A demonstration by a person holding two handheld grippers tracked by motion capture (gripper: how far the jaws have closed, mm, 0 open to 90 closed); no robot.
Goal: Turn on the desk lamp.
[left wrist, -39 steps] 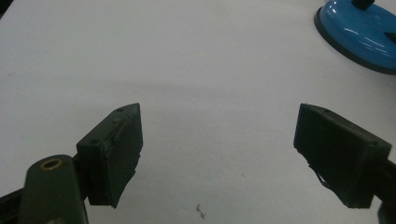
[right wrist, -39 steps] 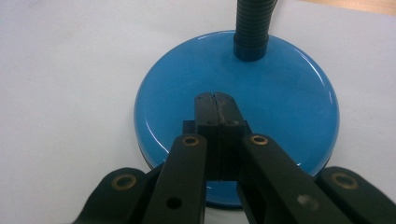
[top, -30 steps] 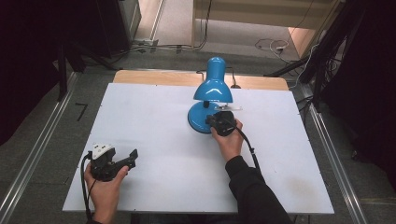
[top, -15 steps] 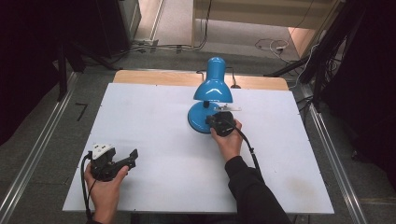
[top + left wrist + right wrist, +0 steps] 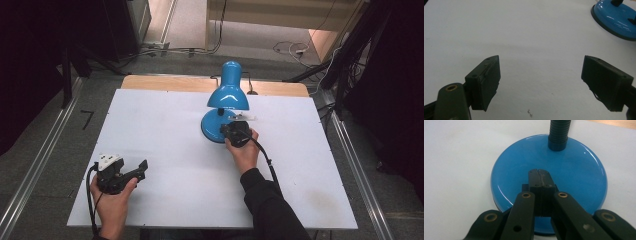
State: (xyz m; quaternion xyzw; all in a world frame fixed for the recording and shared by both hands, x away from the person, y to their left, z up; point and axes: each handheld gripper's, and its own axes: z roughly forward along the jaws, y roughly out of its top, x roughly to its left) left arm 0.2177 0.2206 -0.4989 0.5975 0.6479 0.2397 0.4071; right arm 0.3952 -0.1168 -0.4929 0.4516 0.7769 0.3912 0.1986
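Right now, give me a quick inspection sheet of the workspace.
Surface: white table top, bare apart from the lamp; wooden strip along its far edge.
Job's things: blue desk lamp standing far of centre, round base flat on the table, shade tipped down over the base.
Clutter: nothing seen.
Grippers: left gripper open over bare table near the front left corner; right gripper shut, its tips over the lamp base.
Cables: one black cable trails from the right gripper along the sleeve; loose cables on the floor beyond the table.
Surroundings: grey floor, metal rails both sides, dark stands.
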